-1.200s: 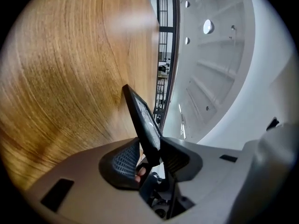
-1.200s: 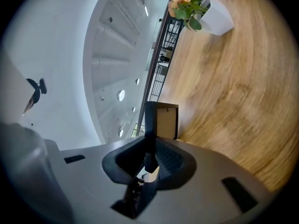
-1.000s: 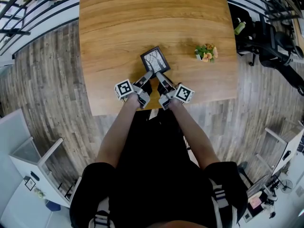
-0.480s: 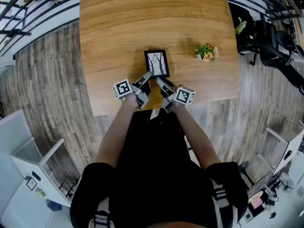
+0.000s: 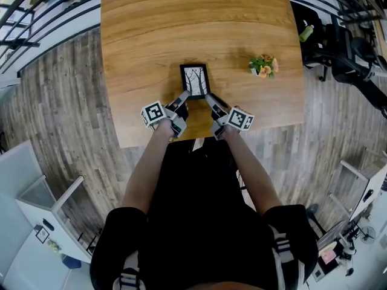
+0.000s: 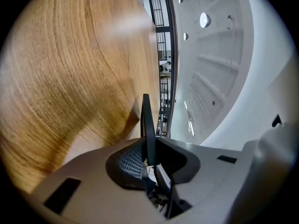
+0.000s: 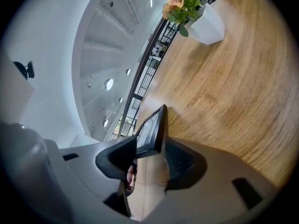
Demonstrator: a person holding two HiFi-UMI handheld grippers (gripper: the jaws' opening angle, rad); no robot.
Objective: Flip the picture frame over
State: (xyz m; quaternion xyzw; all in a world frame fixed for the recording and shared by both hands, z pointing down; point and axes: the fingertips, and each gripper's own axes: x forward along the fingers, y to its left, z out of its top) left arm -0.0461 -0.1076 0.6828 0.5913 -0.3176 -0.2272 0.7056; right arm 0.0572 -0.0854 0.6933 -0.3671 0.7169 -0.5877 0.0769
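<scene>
A black picture frame lies near the front of the wooden table, its tree picture facing up. My left gripper has just closed its jaws onto the frame's near left corner. In the left gripper view the frame shows edge-on, pinched between the pads of that gripper. My right gripper is at the near right corner. Its jaws have just been opening, and the frame still sits loosely in the gap of that gripper. Whether the frame rests on the table or hangs just above it, I cannot tell.
A small white pot of orange flowers stands to the right of the frame, also in the right gripper view. The table's front edge runs just below both grippers. A dark chair stands off the table's right side.
The frame has turned from a diamond-like tilt to square with the table. The right gripper has slid slightly right and back toward me. The left gripper has hardly moved.
</scene>
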